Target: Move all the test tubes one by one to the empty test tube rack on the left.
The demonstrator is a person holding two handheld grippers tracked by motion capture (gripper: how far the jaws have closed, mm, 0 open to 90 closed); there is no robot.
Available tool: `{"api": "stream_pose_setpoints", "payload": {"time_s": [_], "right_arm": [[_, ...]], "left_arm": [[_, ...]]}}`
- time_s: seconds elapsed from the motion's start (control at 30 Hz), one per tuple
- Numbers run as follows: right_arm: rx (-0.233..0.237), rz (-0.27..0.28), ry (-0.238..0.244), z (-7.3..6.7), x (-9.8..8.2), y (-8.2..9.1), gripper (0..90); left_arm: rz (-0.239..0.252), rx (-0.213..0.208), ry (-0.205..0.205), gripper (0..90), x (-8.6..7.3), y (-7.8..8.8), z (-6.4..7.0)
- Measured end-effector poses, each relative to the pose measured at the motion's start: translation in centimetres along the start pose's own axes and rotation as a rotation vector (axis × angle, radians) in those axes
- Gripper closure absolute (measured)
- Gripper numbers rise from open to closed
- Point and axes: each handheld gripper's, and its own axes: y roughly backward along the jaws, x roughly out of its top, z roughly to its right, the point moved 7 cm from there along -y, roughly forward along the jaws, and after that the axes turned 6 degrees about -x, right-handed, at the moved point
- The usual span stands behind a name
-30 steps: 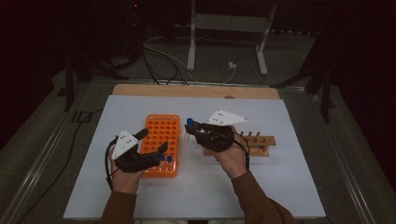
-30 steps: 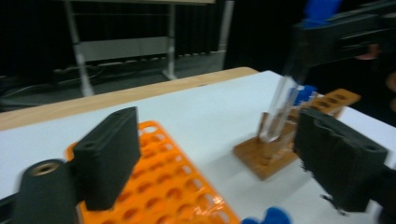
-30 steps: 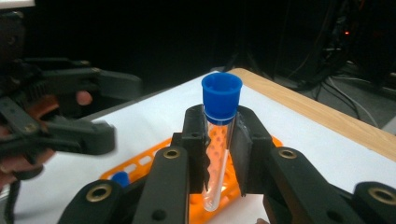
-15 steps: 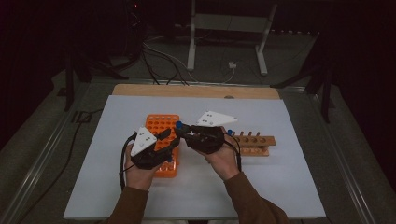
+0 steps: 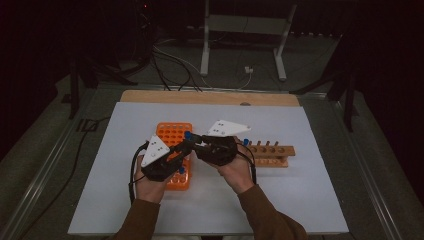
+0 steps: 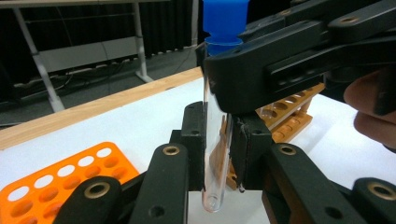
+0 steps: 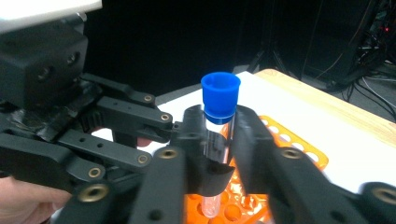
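Now both hand-held grippers are meeting over the bench (image 5: 310,200), each on the same clear tube (image 6: 215,154) with its blue cap (image 7: 220,97). The left hand-held gripper (image 6: 218,144) has just been closing and is clamping the tube's lower glass between its pads. The right hand-held gripper (image 7: 219,140) is holding the tube just under the cap, its jaws just starting to ease apart. The orange rack (image 5: 170,134) is sitting directly below, the wooden rack (image 5: 272,152) just beyond the right hand-held gripper.
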Motion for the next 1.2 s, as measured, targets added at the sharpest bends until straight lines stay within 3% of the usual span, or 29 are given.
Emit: {"api": "stream_pose_setpoints", "payload": {"time_s": [0.07, 0.2, 0.37, 0.47, 0.97, 1.2], "right_arm": [[-0.003, 0.011, -0.012, 0.2, 0.1, 0.3, 65.5], [-0.004, 0.022, -0.016, 0.6, 0.4, 0.9, 47.5], [-0.050, 0.021, -0.007, 1.6, 0.1, 1.8, 28.3], [-0.084, 0.013, -0.011, 2.4, -0.4, 2.3, 21.9], [-0.203, -0.007, -0.028, 6.3, -2.6, 5.5, 12.1], [-0.235, -0.001, -0.047, 7.5, -3.4, 7.0, 11.9]], "left_arm": [[-0.002, 0.011, 0.002, 77.6, 0.0, 0.0, -0.2], [0.007, 0.032, 0.012, 77.8, 0.0, 0.2, -0.8], [0.012, 0.055, 0.021, 77.8, 0.0, 0.8, -1.5], [0.015, 0.069, 0.028, 77.8, -0.1, 1.2, -1.9], [0.010, 0.135, 0.085, 77.8, -2.6, 4.1, -3.7], [-0.012, 0.125, 0.120, 77.8, -4.4, 4.9, -3.9]]}}
